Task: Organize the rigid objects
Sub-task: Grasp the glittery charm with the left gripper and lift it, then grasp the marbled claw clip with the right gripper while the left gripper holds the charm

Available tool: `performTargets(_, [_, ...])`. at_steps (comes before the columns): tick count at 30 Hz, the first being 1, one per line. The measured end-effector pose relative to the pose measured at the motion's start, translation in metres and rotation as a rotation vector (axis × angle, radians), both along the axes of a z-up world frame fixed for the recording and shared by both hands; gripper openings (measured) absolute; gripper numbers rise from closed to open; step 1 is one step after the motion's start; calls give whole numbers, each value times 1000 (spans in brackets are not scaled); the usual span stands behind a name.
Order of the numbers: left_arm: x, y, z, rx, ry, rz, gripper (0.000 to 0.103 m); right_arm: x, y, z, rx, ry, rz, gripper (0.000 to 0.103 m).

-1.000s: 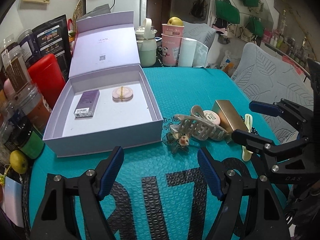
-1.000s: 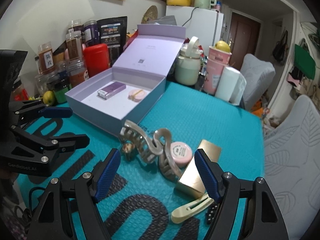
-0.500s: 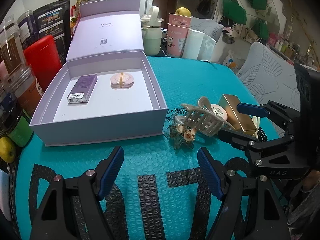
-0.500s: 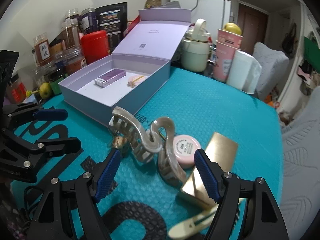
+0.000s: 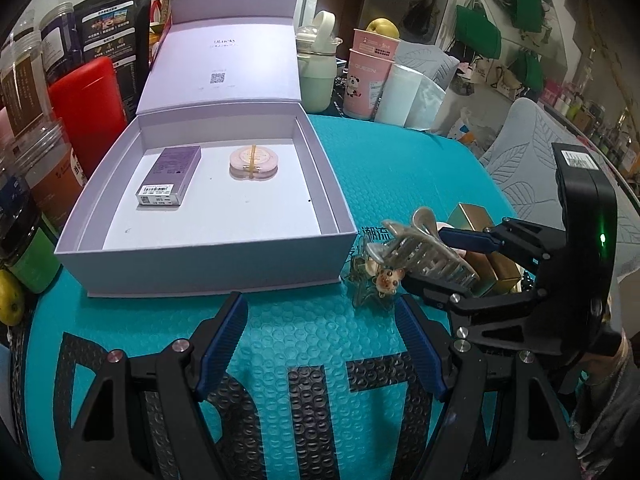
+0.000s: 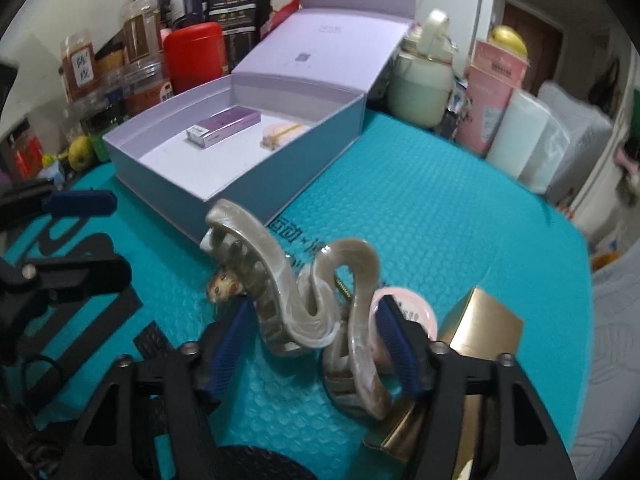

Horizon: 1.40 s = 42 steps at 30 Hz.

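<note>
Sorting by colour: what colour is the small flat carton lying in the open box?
Purple, with a white barcode label on one end; clearest in the left wrist view.

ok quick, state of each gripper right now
left gripper: open, holding nothing, over the teal mat.
right gripper: open, fingers either side of the pearly hair claw clip, not clamped.

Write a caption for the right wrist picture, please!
Open right gripper straddles a pearly beige hair claw clip beside the open lilac box.
</note>
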State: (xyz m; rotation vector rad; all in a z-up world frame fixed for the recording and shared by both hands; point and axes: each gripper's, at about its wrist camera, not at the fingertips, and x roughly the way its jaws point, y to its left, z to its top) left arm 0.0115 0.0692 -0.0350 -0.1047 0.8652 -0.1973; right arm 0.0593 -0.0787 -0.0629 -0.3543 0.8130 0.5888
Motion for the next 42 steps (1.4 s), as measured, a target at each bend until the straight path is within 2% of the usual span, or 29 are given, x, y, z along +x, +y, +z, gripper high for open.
performTargets(5, [3, -5, 0, -5, -6, -25, 76, -2, -6, 3, 32, 11, -17, 59])
performTargets(13, [10, -13, -9, -28, 12, -53, 76, -16, -32, 34, 138, -30, -92, 58])
performTargets(14, [12, -15, -10, -34, 14, -52, 76, -18, -36, 37, 153, -28, -97, 43])
performTargets(15, [12, -16, -11, -39, 11, -52, 76, -19, -40, 40, 164, -26, -110, 41])
performTargets(16, [14, -18, -13, -42, 8, -50, 76, -20, -44, 42, 170, -31, -124, 35])
performTargets(19, [20, -27, -20, -35, 12, -49, 76, -20, -51, 43, 173, -39, -144, 30])
performTargets(27, [38, -37, -34, -56, 29, -34, 76, -21, -56, 38, 191, -22, -141, 30])
performTargets(29, [39, -37, -37, -73, 33, -24, 72, -21, -57, 37, 199, -18, -139, 30])
performTargets(31, [40, -40, -42, -72, 53, -24, 58, -21, -57, 36, 200, -12, -140, 30])
performTargets(32, [41, -41, -42, -61, 50, -17, 56, -22, -57, 35, 201, -10, -135, 30])
performTargets(33, [39, -42, -41, -49, 41, -10, 50, -22, -56, 35, 196, -9, -135, 30])
performTargets(34, [39, -43, -41, -50, 42, -13, 38, -22, -56, 34, 191, -10, -137, 30])
performTargets(36, [38, -43, -40, -56, 47, -18, 38, -22, -56, 34, 188, -5, -138, 32])
performTargets(37, [37, -43, -39, -56, 41, -13, 33, -23, -56, 34, 191, -2, -135, 41])
performTargets(38, [35, -42, -39, -59, 36, -12, 33, -24, -56, 34, 194, -1, -132, 59])
performTargets(39, [34, -41, -38, -61, 36, -9, 33, -25, -55, 34, 204, -1, -127, 63])
performTargets(42, [29, -37, -35, -58, 41, -6, 33, -27, -52, 35, 201, 0, -112, 65])
